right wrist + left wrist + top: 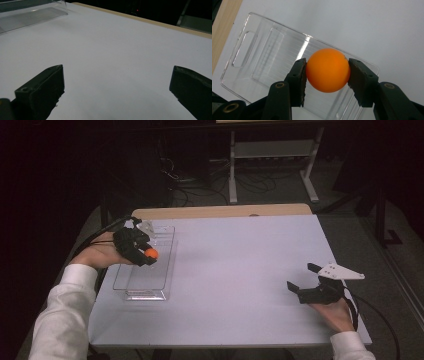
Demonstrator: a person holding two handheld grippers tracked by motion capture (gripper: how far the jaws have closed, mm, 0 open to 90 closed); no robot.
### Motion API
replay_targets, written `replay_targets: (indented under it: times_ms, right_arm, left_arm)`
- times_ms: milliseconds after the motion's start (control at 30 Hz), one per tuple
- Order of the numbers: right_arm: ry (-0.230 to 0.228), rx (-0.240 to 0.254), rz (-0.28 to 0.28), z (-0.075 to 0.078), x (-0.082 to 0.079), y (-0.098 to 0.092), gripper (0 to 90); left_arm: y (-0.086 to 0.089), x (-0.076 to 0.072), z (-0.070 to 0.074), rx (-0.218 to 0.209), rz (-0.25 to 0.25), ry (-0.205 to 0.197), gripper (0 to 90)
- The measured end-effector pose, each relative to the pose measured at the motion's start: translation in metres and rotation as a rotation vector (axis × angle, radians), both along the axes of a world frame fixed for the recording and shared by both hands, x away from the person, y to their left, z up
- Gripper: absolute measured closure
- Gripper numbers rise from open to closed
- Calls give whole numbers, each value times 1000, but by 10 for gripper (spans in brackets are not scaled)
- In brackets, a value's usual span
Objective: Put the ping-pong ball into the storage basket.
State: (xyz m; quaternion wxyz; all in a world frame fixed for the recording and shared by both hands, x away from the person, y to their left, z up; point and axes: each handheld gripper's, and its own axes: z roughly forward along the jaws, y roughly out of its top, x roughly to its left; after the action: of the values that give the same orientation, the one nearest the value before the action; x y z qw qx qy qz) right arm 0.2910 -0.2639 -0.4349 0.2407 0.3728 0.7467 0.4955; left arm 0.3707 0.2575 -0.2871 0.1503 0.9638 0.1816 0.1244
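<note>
Now: orange ball (328,70) held over clear tray (244,45).
Left gripper (150,254) clamps it, probably for dropping in; right gripper (305,277) rests spread, empty, on the bench (235,270).

Plastic, rubber and a matt table

The ball (328,70) is smooth, matt orange plastic; the tray (262,57) clear glossy plastic, ribbed inside; the table (240,270) matt white with a wood edge; the jaws' pads look dull black, rough-edged.

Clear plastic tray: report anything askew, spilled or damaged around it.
Nothing stands out. The clear rectangular plastic tray sits flat and intact on the white table; the left tool holds a round orange ball above it.
</note>
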Motion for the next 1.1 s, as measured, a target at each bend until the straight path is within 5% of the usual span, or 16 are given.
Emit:
replay_targets:
  times_ms: [1100]
  right_arm:
    - [7, -5, 2, -1, 0, 0, 0]
  left_arm:
    - [6, -2, -30, -12, 2, 44, 503]
